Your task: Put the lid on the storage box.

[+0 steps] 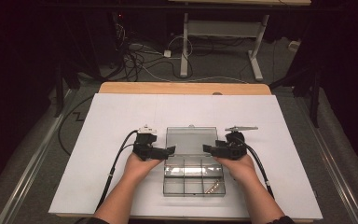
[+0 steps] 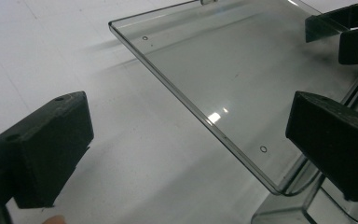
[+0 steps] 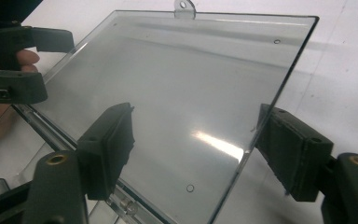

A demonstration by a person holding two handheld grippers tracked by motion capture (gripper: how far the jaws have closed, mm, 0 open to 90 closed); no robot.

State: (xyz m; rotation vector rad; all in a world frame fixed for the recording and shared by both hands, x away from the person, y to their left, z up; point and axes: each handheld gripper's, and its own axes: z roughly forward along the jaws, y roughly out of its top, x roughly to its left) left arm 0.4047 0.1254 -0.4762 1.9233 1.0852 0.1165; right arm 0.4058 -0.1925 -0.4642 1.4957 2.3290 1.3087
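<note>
Lid (image 3: 177, 93) edge between right fingers (image 3: 109, 140)

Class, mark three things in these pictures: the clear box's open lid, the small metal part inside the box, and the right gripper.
open lid (image 3: 177, 88), right gripper view, middle of the clear panel
small metal part (image 1: 213, 187), high view, its middle, in the box's front right compartment
right gripper (image 3: 196, 144), right gripper view, midway between its fingertips

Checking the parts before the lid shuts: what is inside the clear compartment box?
In the compartment box, small brass-coloured metal parts lie in the front right cell. The other cells look empty, though glare on the dividers and the person's hands may hide something small.
</note>
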